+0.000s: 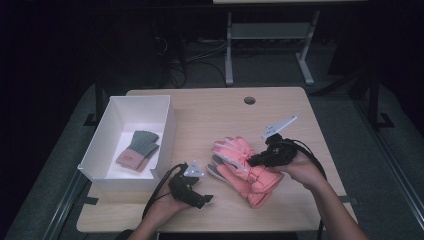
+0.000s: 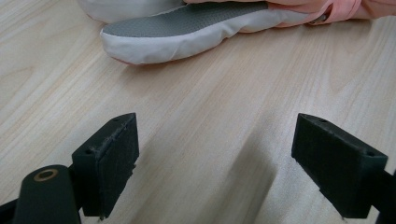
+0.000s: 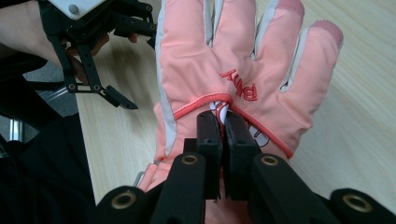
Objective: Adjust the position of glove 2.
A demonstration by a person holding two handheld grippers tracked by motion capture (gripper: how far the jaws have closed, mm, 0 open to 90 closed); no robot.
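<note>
Two pink ski gloves point(image 1: 240, 167) lie stacked in the middle of the wooden table point(image 1: 210, 115). My right gripper point(image 1: 252, 161) comes in from the right and is shut on a fold of the top glove's back. In the right gripper view its jaws point(image 3: 223, 123) pinch the pink fabric point(image 3: 233, 51) just below the red lettering. My left gripper point(image 1: 206, 200) rests low near the table's front edge, to the left of the gloves, open. In the left gripper view its jaws point(image 2: 229, 168) stand wide over bare wood, and the lower glove's grey-and-white edge point(image 2: 187, 32) lies ahead, apart from them.
A white open box point(image 1: 167, 125) stands at the table's left and holds a grey and pink knit glove point(image 1: 138, 149). A round cable hole point(image 1: 249, 100) sits near the far edge. Bare wood lies between the box and the pink gloves.
</note>
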